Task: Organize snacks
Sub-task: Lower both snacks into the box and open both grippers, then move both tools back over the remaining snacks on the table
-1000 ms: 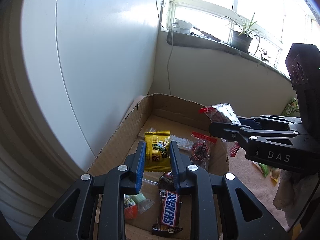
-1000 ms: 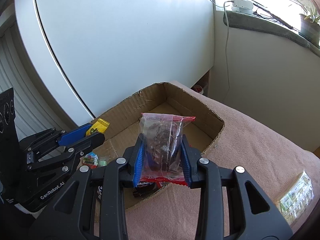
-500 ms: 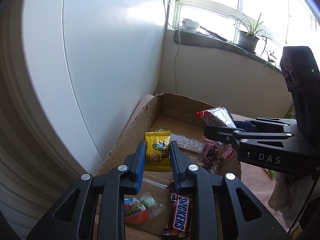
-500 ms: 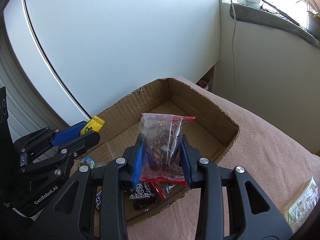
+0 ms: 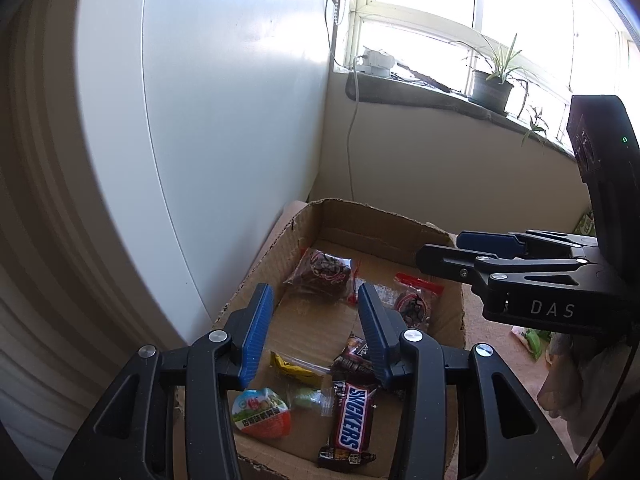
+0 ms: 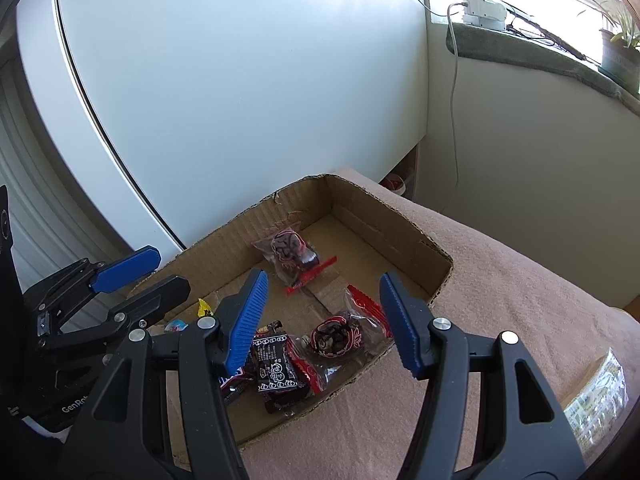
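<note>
Over the box [image 6: 436, 258] both our grippers now hang spread and empty: half a second ago the left gripper [image 5: 316, 332] clamped a yellow pack and the right gripper [image 6: 324, 320] a clear red-edged pack, and both packs have since dropped inside. The yellow pack [image 5: 294, 366] lies on the box floor under the left jaws; the red-edged pack [image 6: 290, 254] rests near the far wall. We judge this pair of drops done, so each gripper is free to fetch more.

Counting in the box: two red-edged packs, the second [image 6: 340, 334] by the right wall; one Snickers [image 5: 352, 424]; one dark wrapped sweet [image 6: 276, 368]; one round egg-shaped treat [image 5: 262, 412]; one small green candy [image 5: 308, 398]; one yellow pack. Outside, on the pink cloth [image 6: 520, 304], at least one bag [image 6: 596, 400] waits at the right, with green wrappers beyond it in the left view.
</note>
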The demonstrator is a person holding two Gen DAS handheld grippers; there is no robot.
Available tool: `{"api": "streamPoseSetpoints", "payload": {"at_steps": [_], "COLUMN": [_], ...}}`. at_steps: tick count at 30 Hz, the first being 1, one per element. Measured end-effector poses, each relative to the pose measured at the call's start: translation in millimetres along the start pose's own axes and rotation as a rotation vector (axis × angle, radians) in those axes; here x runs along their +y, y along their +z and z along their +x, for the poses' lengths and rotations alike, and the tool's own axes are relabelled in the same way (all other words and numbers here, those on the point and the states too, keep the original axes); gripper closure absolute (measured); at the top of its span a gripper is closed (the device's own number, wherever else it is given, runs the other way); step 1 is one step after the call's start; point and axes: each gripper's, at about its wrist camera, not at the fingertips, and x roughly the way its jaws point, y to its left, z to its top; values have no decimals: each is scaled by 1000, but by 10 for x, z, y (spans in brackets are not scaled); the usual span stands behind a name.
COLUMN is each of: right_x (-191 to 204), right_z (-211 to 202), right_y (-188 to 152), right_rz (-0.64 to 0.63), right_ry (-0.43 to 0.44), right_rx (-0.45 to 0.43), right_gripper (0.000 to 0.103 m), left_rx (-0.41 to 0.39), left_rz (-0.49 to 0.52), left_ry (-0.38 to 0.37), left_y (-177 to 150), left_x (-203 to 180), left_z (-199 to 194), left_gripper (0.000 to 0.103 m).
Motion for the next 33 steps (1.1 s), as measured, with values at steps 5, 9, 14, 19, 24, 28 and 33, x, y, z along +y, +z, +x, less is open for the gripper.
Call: {"api": "streamPoseSetpoints", "payload": {"at_steps": [5, 9, 14, 19, 24, 28, 33], "right_x": [-10, -50, -138, -313, -609, -915, -1279], "right_z": [-182, -317, -513, -797, -1091, -1297, -1518], "right_y": [-27, -65, -144, -310, -563, -820, -1130], "right_rz": [-2, 5, 18, 39, 63, 112, 178], "right_ry": [-16, -31, -50, -76, -129, -170, -228], "right_rx": [-30, -44, -73, -91, -91, -85, -67], "right_gripper": [29, 28, 12, 12, 12, 12, 12], "left_rx": [-12, -21, -24, -18, -6, 13, 41], "left_rz": [6, 17, 27, 40, 53, 64, 88], "left_ry": [-4, -11, -29, -59, -105, -142, -186], "left_y": [-14, -16, -33, -78, -146, -215, -292], "left_x": [-83, -152, -258, -425, -626, -812, -1048], "left_z": [-98, -164, -227, -252, -269, -249, -201], "left_gripper": [60, 60, 60, 58, 58, 58, 58]}}
